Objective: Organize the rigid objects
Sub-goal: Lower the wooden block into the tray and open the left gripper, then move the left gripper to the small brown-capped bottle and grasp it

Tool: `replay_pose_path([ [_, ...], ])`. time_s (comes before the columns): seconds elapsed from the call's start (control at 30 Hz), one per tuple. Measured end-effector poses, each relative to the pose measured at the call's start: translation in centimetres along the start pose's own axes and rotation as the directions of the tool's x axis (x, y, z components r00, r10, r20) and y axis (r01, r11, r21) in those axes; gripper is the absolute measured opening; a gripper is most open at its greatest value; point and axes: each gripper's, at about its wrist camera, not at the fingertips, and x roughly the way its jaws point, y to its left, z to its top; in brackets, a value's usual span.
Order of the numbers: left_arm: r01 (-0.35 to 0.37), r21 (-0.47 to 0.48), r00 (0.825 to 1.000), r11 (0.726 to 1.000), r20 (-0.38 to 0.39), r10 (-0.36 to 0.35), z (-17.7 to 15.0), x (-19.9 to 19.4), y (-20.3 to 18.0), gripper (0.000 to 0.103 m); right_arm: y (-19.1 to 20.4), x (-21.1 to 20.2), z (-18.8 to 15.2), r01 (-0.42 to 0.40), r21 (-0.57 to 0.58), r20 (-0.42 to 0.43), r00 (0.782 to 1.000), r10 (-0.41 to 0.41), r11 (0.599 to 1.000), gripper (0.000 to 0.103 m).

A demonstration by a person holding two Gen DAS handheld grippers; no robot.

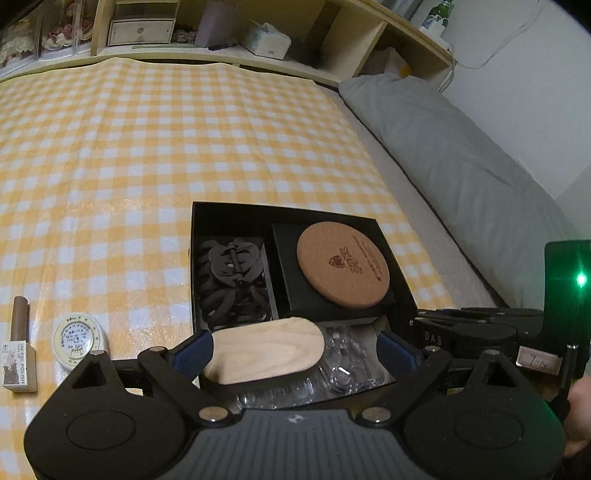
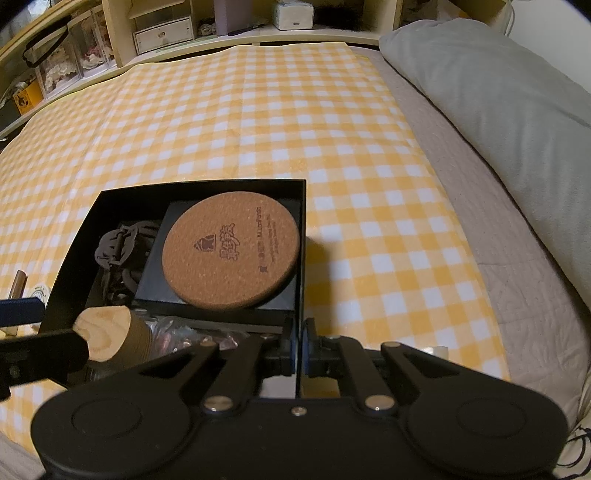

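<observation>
An open black box (image 1: 195, 258) (image 2: 74, 266) lies on the yellow checked cloth. Inside it are a cork coaster (image 1: 343, 264) (image 2: 229, 251) on a smaller black box, dark hair clips (image 1: 232, 280) (image 2: 118, 251) and clear plastic pieces (image 1: 347, 354). A wooden-topped oval object (image 1: 266, 347) (image 2: 103, 332) rests tilted over the box's near corner. My left gripper (image 1: 295, 350) stands open around it: the left pad touches its end, the right pad is apart. My right gripper (image 2: 300, 347) is shut on the box's right wall.
On the cloth left of the box lie a nail polish carton (image 1: 20, 354) and a round white tin (image 1: 79, 341). A grey pillow (image 1: 443, 147) (image 2: 498, 92) lies along the right side. Wooden shelves (image 1: 147, 29) with small items run along the back.
</observation>
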Motion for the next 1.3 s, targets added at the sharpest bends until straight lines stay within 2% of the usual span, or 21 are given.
replay_pose_path([
  [0.17, -0.005, 0.017, 1.0, 1.0, -0.001, 0.005, -0.1, -0.4, -0.1, 0.095, 0.3, -0.1, -0.3, 0.0, -0.002, -0.001, 1.0, 0.0, 1.0, 0.004],
  [0.37, -0.019, 0.052, 1.0, 0.998, 0.016, 0.019, -0.4, -1.2, -0.5, 0.1, 0.3, -0.1, -0.3, 0.001, -0.002, -0.001, 1.0, -0.001, 1.0, 0.004],
  [0.57, -0.061, 0.114, 0.996, 0.992, 0.078, 0.053, -0.7, -3.0, -1.0, 0.103, 0.4, 0.3, -0.7, 0.004, -0.004, -0.009, 1.0, -0.004, 1.0, 0.005],
  [0.67, -0.083, 0.134, 0.992, 0.988, 0.107, 0.069, -0.6, -4.0, -0.8, 0.103, 0.6, 0.4, -0.8, -0.013, -0.015, -0.009, 1.0, 0.013, 1.0, 0.013],
  [0.73, -0.1, 0.13, 0.989, 0.987, 0.124, 0.084, -0.4, -4.5, -0.4, 0.103, 0.7, 0.4, -0.9, -0.014, -0.018, -0.009, 1.0, 0.014, 1.0, 0.013],
  [0.9, -0.156, 0.112, 0.979, 0.981, 0.152, 0.138, 0.5, -5.6, 1.5, 0.103, 0.4, 0.2, -0.8, -0.015, 0.018, 0.0, 1.0, 0.015, 1.0, 0.004],
  [1.13, -0.269, 0.107, 0.954, 0.957, 0.166, 0.249, 1.2, -7.0, 5.5, 0.103, -0.8, -0.1, -0.3, -0.03, 0.043, 0.019, 0.999, 0.029, 0.999, 0.003],
  [1.3, -0.286, 0.025, 0.952, 0.958, 0.121, 0.281, 1.6, -6.7, 9.3, 0.103, -0.7, -0.1, -0.4, -0.026, 0.046, 0.023, 0.999, 0.025, 0.999, 0.003],
])
